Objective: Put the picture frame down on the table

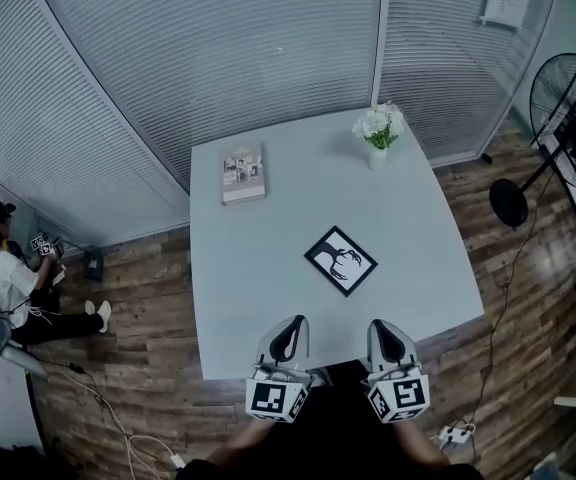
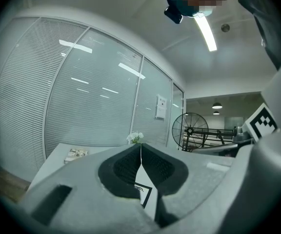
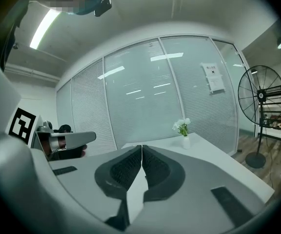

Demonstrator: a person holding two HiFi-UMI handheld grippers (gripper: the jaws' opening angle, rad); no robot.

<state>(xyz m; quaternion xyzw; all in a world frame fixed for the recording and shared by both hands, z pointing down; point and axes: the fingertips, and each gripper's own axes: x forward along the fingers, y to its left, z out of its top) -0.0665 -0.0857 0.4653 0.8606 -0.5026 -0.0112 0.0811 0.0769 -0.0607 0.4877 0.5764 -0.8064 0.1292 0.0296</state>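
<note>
At the near desk [image 1: 228, 298] edge: left gripper [image 1: 290, 336] pinched closed, empty; right gripper [image 1: 388, 338] same, nothing between jaws. Just ahead, between both, picture frame [image 1: 340, 260] lies flat, untouched. Looks placed; back out straight, jaws closed, no nudging.

Left gripper [image 1: 293, 323] and right gripper [image 1: 381, 325] closed, seemingly level.
</note>
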